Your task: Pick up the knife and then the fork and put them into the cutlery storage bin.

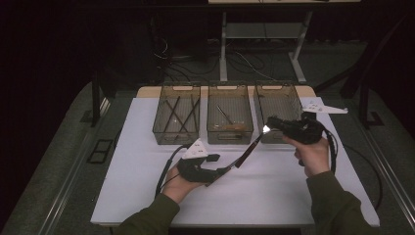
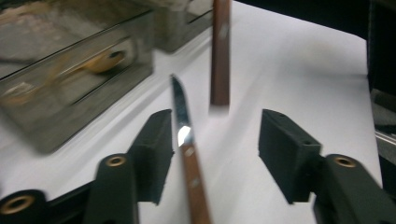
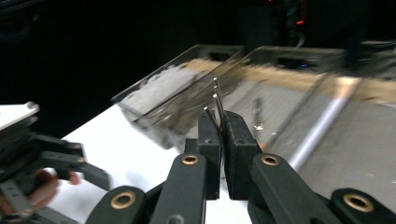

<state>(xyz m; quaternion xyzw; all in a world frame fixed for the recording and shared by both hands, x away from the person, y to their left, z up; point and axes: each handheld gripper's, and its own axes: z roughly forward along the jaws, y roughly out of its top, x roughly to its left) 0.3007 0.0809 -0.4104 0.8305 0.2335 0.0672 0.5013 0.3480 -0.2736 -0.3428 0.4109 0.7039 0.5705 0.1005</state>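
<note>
My right gripper (image 1: 268, 126) (image 3: 223, 128) is shut on the metal tines (image 3: 215, 100) of a fork, lifted in front of the right bin. The fork's brown handle (image 1: 247, 152) (image 2: 220, 51) slants down toward my left gripper (image 1: 217, 167). In the left gripper view that gripper (image 2: 215, 140) stands open just above the white table (image 2: 299, 70). A knife (image 2: 184, 135) with a steel blade and brown handle lies between its jaws, close to the left pad (image 2: 152, 149), and neither pad presses on it. The fork handle's end hangs just beyond the jaws.
Three clear bins stand in a row at the back: the left bin (image 1: 157, 122) holds several dark sticks, the middle bin (image 1: 230, 132) a utensil, the right bin (image 1: 293, 105) sits behind my right gripper. A white three-cornered plate (image 1: 323, 107) lies at the far right.
</note>
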